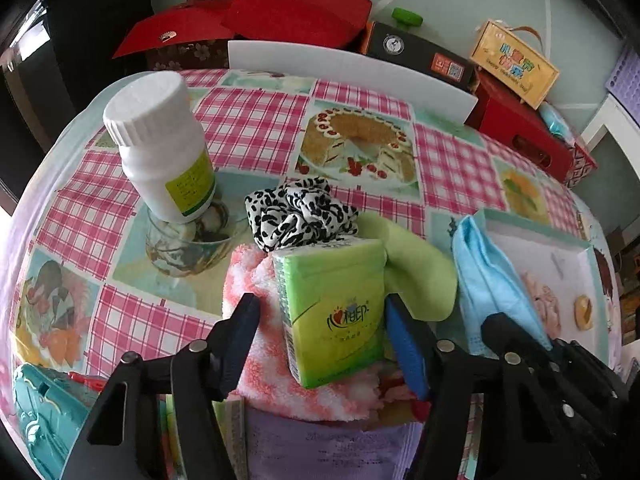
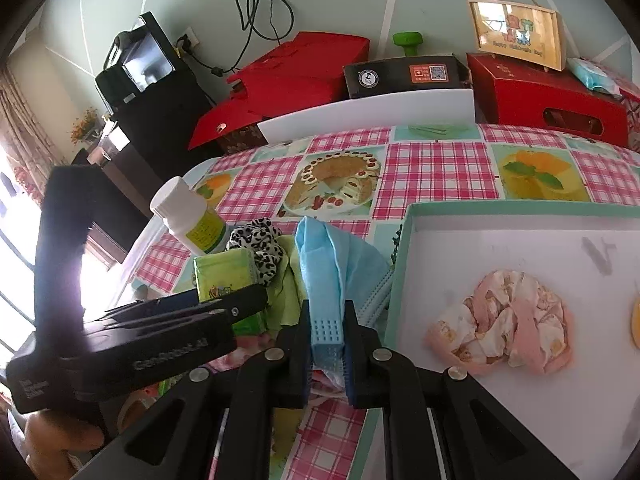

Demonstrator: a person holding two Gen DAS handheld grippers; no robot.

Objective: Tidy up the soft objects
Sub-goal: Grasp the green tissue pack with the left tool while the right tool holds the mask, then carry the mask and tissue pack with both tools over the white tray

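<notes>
Your left gripper (image 1: 320, 316) stands wide open around the green tissue pack (image 1: 334, 312); your right gripper (image 2: 327, 332) pinches the light-blue face mask (image 2: 328, 268).

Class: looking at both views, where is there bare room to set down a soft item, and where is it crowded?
Free: the tray floor around the pink scrunchie; tablecloth between white bottle and white board. Crowded: around the tissue pack and blue mask.

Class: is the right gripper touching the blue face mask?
Touching. The right wrist view shows the right gripper pinching the blue face mask between both fingers.
</notes>
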